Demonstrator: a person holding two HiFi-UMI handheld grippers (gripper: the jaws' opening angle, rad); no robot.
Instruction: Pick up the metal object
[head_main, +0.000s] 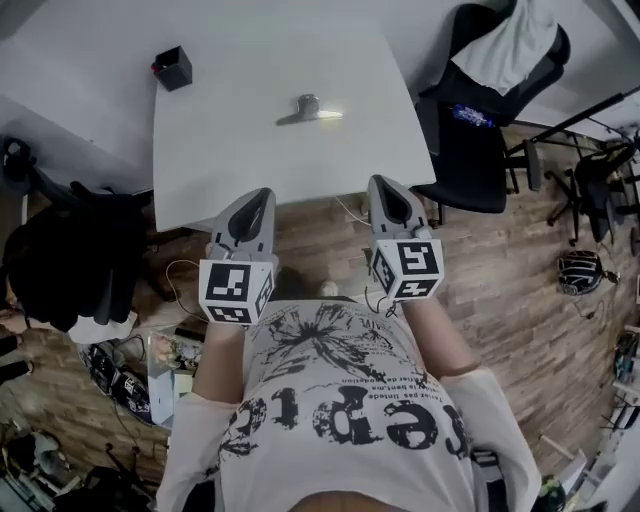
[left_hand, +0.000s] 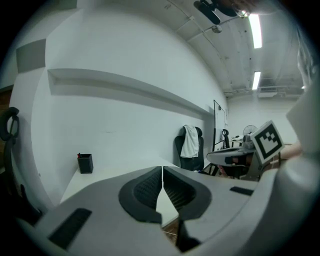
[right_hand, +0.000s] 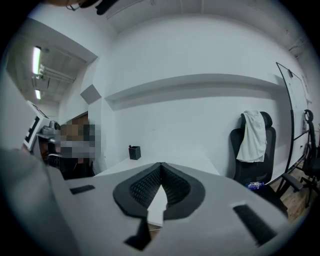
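Metal object (head_main: 308, 108): far middle of the table (head_main: 230, 150), well apart from the left gripper (head_main: 258, 200) and right gripper (head_main: 388, 188) (both at the near edge, jaws together, empty). Risk: a reach with jaws unopened would likely shove it away.

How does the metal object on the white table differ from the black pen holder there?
The metal object is silvery; the pen holder is black. The metal object lies low and elongated; the pen holder stands upright, box-shaped. The metal object is near the middle of the white table, the pen holder at its far left corner. Both rest on it.
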